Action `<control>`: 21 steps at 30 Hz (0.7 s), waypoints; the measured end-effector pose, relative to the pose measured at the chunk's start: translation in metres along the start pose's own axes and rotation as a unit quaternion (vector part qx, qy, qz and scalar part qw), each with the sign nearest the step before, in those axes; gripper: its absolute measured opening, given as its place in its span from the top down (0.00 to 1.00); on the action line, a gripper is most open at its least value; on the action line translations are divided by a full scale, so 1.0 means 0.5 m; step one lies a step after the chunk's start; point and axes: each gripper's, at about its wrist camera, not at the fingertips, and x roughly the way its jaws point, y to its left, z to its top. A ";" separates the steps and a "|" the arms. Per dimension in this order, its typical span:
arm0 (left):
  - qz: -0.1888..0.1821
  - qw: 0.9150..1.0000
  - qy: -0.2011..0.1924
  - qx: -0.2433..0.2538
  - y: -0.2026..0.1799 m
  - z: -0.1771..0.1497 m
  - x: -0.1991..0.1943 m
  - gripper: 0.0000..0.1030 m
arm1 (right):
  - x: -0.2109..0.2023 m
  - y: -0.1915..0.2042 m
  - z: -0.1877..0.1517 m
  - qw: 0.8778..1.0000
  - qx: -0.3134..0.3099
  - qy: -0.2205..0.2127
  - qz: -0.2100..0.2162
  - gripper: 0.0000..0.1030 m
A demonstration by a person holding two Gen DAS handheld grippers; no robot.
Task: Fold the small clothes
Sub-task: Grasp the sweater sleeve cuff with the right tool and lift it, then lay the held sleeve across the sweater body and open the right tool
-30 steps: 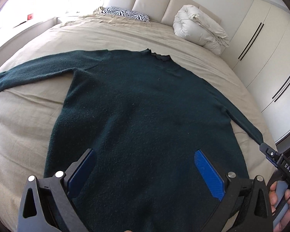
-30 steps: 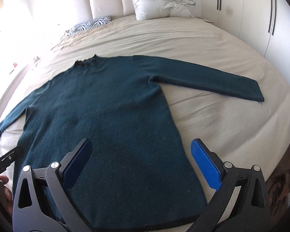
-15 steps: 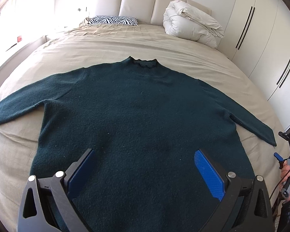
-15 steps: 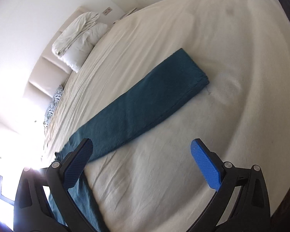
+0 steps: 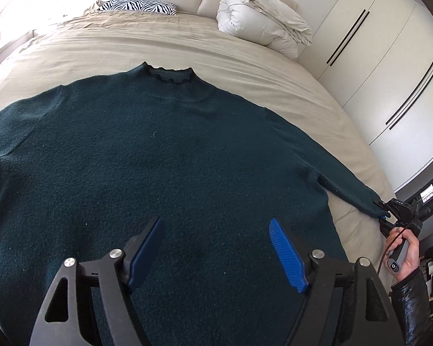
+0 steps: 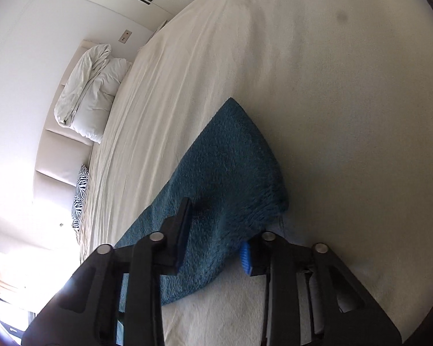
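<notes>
Right hand-held gripper, jaws just closing, grasps the sweater cuff; left hand-held gripper released, narrowing, above its hem.

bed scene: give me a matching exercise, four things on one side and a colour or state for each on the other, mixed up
Things:
1. sweater
2. duvet
3. pillow
4. right claw

States:
a. zebra striped
b. rolled up, white, by the headboard
c. spread flat, dark teal
d. closed on the sleeve cuff

Pairs: 1-c, 2-b, 3-a, 4-d
</notes>
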 end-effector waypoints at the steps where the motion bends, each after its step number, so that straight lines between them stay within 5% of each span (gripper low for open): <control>1: -0.006 1.000 0.000 -0.001 0.001 0.006 0.004 0.26 | 0.009 0.011 0.006 1.000 -0.002 -0.001 -0.002 0.87; 7: -0.038 0.999 -0.007 -0.015 0.018 0.044 0.014 0.27 | 0.012 0.173 -0.020 0.994 -0.106 -0.028 -0.015 0.93; 10: -0.056 0.998 -0.012 -0.029 0.034 0.061 0.012 0.27 | 0.023 0.327 -0.072 0.975 -0.220 -0.024 -0.001 0.93; 16: -0.115 0.989 -0.012 -0.089 0.091 0.077 0.008 0.27 | 0.067 0.623 -0.363 0.877 -0.477 0.008 0.051 0.94; 19: -0.152 0.981 -0.009 -0.122 0.123 0.081 0.011 0.25 | 0.116 0.698 -0.521 0.827 -0.557 0.041 0.068 0.94; 21: -0.167 0.976 -0.006 -0.139 0.145 0.082 0.018 0.22 | 0.158 0.716 -0.613 0.803 -0.588 0.069 0.067 0.94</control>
